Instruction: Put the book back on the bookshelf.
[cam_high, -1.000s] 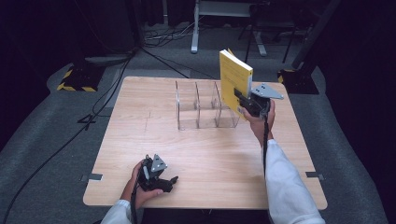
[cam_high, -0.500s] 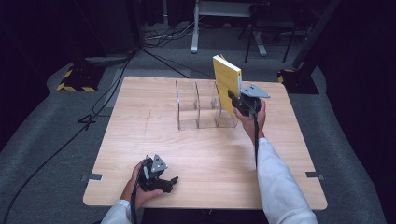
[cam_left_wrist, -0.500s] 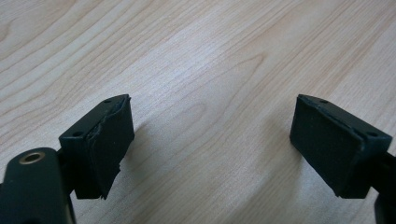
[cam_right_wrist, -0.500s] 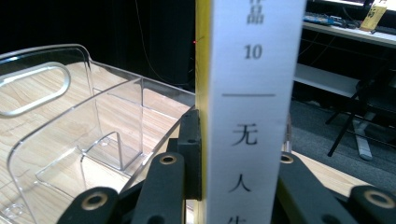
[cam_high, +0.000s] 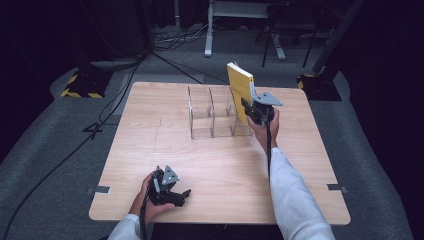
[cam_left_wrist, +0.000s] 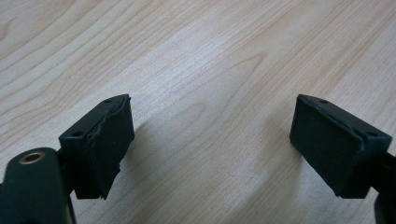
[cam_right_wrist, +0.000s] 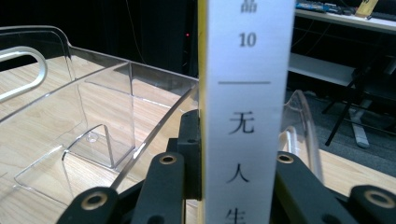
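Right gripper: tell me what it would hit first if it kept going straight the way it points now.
Probably the clear acrylic organizer: the right gripper, shut on the yellow book, points at its rightmost compartment. Depth is hard to judge.

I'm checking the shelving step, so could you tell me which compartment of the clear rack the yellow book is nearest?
The rightmost compartment of the clear rack: the yellow book, held upright in the right gripper, hangs at that end; the other two sit farther left.
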